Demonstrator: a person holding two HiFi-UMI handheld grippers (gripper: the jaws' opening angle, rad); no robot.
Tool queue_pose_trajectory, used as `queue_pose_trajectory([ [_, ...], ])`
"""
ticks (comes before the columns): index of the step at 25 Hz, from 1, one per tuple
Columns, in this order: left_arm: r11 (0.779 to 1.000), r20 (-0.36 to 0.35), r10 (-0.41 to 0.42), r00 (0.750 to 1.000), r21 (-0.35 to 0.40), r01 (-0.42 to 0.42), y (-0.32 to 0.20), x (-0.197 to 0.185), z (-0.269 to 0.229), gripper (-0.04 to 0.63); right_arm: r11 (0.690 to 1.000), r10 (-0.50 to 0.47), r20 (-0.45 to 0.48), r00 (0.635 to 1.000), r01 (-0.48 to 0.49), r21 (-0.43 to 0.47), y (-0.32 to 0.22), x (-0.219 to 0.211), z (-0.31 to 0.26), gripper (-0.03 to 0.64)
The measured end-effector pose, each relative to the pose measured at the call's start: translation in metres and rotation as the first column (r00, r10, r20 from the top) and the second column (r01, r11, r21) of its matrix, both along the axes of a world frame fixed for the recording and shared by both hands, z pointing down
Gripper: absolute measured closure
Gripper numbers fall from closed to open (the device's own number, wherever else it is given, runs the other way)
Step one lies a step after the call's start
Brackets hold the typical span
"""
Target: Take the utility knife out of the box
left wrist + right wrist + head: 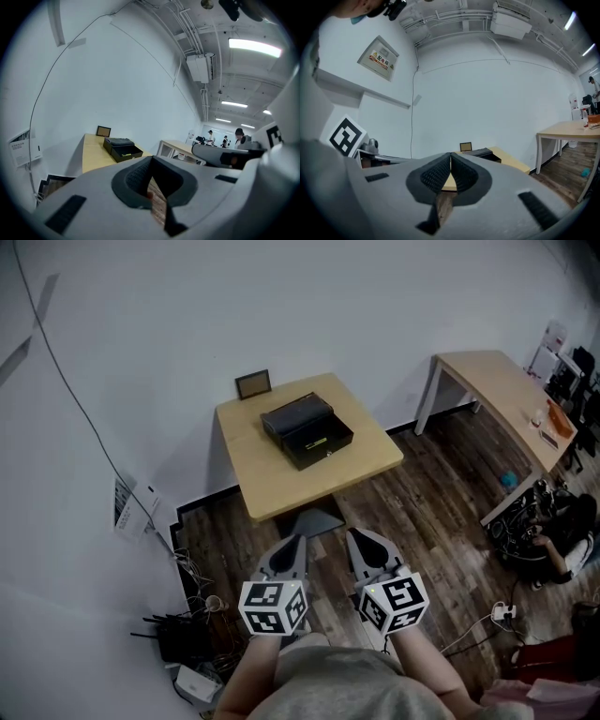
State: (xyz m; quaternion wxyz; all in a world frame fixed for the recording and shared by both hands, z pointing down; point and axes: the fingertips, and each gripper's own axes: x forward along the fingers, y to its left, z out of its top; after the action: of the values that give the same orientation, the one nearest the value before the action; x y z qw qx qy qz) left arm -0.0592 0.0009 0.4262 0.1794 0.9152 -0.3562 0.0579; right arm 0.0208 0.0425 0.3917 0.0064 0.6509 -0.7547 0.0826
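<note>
A black box (307,430) stands open on a small wooden table (246,460), its lid tipped back toward the wall. A small yellow item (320,440) lies inside; it is too small to tell whether it is the utility knife. My left gripper (292,542) and right gripper (362,538) hang side by side over the floor, short of the table's near edge, both shut and empty. The left gripper view has its closed tips (151,165) below the box (121,147). In the right gripper view the closed tips (450,157) point at the box (480,152).
A small dark picture frame (253,383) leans on the wall behind the box. A longer table (497,390) stands to the right. Cables and dark gear (187,634) clutter the floor at the left, and a person (562,540) sits low at the right.
</note>
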Motion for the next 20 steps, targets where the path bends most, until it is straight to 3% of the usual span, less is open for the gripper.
queue_pose_trajectory([
  [10, 0.998, 0.012, 0.064, 0.998, -0.007, -0.064, -0.084, -0.005, 0.006, 0.592, 1.0, 0.01, -0.001, 1.0, -0.01, -0.001, -0.09, -0.015, 0.006, 0.615],
  [20, 0.997, 0.027, 0.069, 0.997, -0.04, -0.068, -0.134, -0.009, 0.02, 0.591, 0.999, 0.039, 0.026, 0.999, -0.038, -0.01, -0.137, -0.007, 0.016, 0.615],
])
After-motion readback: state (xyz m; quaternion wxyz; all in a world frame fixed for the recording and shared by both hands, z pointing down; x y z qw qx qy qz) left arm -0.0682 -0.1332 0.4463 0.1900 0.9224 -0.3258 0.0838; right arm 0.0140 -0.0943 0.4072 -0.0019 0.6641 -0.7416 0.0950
